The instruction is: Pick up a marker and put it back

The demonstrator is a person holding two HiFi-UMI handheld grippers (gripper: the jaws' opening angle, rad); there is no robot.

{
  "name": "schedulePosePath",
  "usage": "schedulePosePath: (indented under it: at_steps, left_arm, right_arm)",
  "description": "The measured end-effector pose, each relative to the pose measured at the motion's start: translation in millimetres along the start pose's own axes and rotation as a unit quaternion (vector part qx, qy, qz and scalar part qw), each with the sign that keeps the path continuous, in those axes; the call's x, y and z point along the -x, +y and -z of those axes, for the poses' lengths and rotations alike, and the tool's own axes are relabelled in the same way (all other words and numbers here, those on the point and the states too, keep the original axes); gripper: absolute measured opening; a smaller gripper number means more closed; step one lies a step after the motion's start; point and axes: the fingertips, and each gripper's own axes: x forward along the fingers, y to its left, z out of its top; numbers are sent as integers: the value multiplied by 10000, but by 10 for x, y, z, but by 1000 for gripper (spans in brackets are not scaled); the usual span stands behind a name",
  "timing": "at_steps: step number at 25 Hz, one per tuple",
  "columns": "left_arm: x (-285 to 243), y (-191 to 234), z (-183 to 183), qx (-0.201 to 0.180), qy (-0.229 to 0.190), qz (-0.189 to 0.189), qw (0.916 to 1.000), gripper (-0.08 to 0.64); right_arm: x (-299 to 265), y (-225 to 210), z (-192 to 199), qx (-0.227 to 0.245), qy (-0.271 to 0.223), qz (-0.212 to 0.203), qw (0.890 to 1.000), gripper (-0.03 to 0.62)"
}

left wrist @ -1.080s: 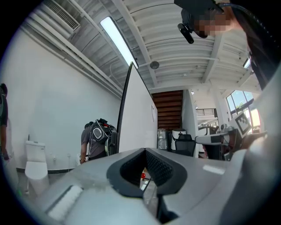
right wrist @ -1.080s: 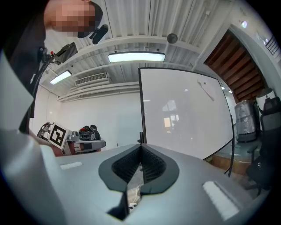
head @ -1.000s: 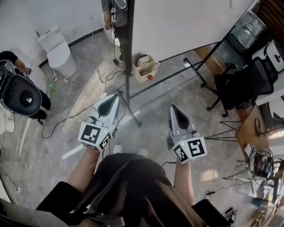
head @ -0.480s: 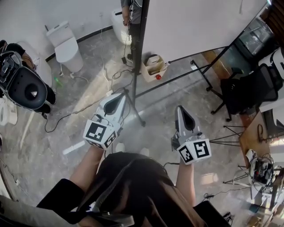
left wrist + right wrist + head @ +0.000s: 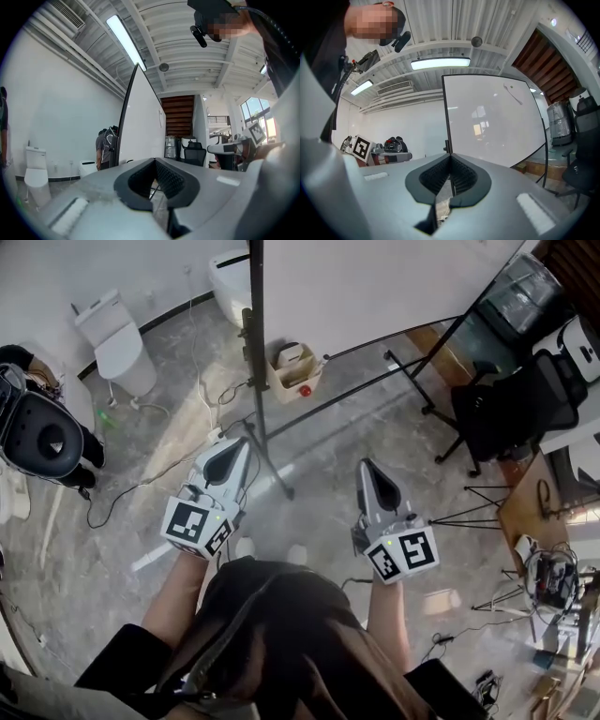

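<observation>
The person stands on a grey marbled floor (image 5: 319, 442), arms forward, with one gripper in each hand, well apart and both pointing level toward a whiteboard (image 5: 375, 287) on a black stand (image 5: 255, 352). The left gripper (image 5: 243, 442) has its jaws pressed together with nothing between the ribbed pads. The right gripper (image 5: 364, 466) is the same, its jaws meeting at the tip and empty.

What may be the marker (image 5: 513, 94) is a thin pale stick slanting on the whiteboard's upper right face, well away from both grippers. Whether it really is a marker cannot be told.

An open cardboard box (image 5: 292, 368) with a small red thing on its front sits on the floor at the foot of the stand. A white toilet (image 5: 117, 338) stands by the wall to the left. A black office chair (image 5: 511, 409) is off to the right. Thin cables (image 5: 141, 486) trail across the floor ahead of the left gripper.
</observation>
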Motion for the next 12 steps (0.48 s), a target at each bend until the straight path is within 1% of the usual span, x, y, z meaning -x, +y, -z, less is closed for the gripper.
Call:
schedulePosePath:
  at_steps: [4, 12]
  left_arm:
    - [-97, -136, 47, 25, 40, -93, 9999, 6]
    - [-200, -368, 193, -52, 245, -354, 9991, 6]
  right_arm:
    - [93, -156, 5, -23, 21, -60, 10000, 9]
    - [190, -403, 97, -46, 192, -371, 9991, 9]
